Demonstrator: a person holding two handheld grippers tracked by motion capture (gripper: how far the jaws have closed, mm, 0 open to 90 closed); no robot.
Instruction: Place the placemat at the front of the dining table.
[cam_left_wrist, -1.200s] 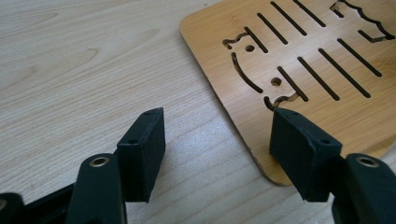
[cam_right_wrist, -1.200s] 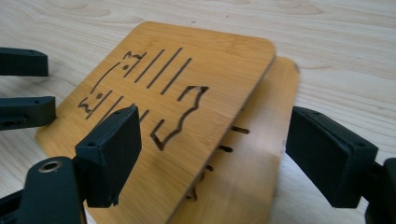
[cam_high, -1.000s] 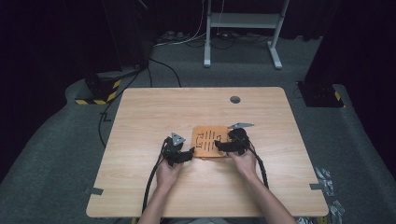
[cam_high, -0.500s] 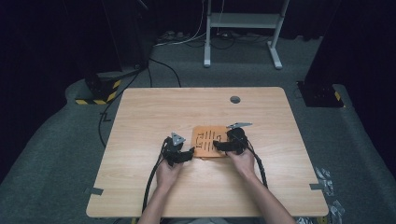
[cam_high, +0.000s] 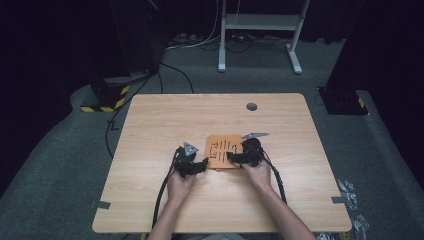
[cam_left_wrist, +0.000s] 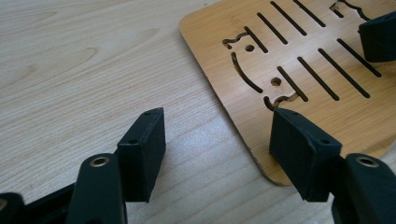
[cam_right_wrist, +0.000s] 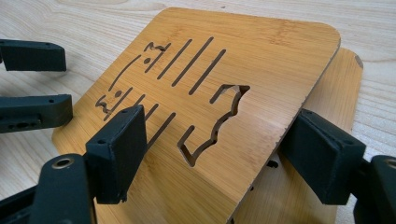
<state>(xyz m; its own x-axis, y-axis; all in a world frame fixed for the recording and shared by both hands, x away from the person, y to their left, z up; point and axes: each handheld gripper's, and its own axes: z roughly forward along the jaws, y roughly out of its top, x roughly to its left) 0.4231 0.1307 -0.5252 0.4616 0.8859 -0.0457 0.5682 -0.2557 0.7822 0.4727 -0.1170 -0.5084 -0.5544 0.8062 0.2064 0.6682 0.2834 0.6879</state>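
A thin bamboo board (cam_high: 222, 150) with cut slots and cat-shaped holes lies on the wooden table (cam_high: 165, 125) near its front middle. In the right gripper view this upper board (cam_right_wrist: 261, 60) sits tilted over a second, plain board (cam_right_wrist: 336, 93) beneath it. My right gripper (cam_right_wrist: 219, 121) is open, one jaw over the upper board's face and the other at its raised edge. My left gripper (cam_left_wrist: 215, 121) is open at the board's (cam_left_wrist: 327, 84) other side, one jaw on the bare table and one resting on the board's corner. Both the left gripper (cam_high: 202, 164) and the right gripper (cam_high: 231, 157) face each other across the board.
A round cable hole (cam_high: 251, 106) sits in the tabletop towards the back. Tape marks (cam_high: 100, 204) stick at the front edges. Cables trail from both grippers towards the person. A white desk frame (cam_high: 260, 30) stands on the grey floor behind the table.
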